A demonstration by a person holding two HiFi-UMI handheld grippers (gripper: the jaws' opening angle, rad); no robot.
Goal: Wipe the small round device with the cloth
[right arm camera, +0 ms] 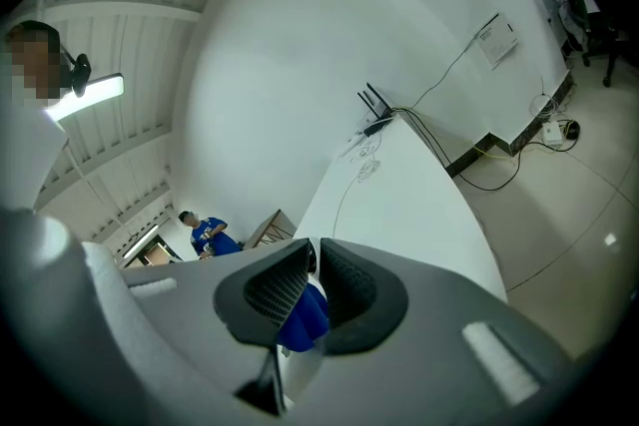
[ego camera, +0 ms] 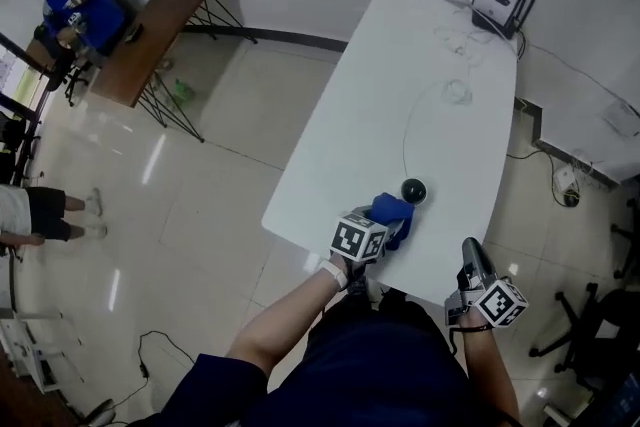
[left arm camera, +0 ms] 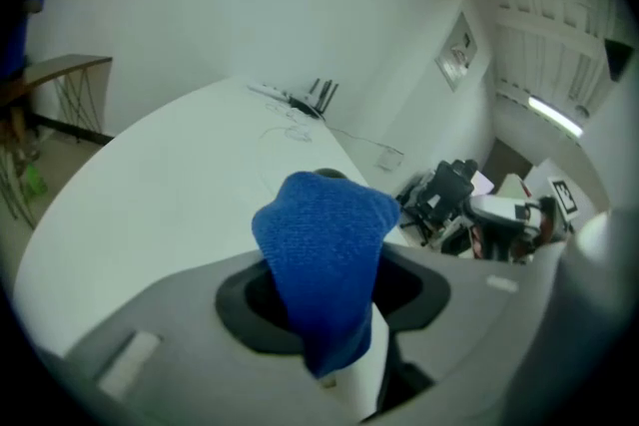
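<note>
1. The small round device (ego camera: pixel 414 191) sits low and centre-right in the head view, on the white table (ego camera: pixel 400 65) near its lower edge. A thin cable (ego camera: pixel 405 130) curves away from it toward the top of the frame.
2. The blue cloth (left arm camera: pixel 324 244) is pinched in the left gripper (ego camera: pixel 378 227). Its jaws close on a bunched fold, and the loose end stands up in front of them. In the head view the cloth lies just left of and below the device, touching it or close to that; I cannot tell which.
3. The right gripper (ego camera: pixel 474 253) hangs at the lower right, off the table edge. Its jaws are almost pressed together with nothing between them.
4. The cloth looks soft, light and limp, with a knitted, grippy surface. A pinch low on the bunch, as it is now, leaves a padded end free for rubbing.
5. The device looks small, hard, smooth and probably light, so I judge it may slide or roll under a sideways wipe.
6. Steadying it would call for a gentle hold on its sides or base, clear of the glossy top and of the cable joint.
</note>
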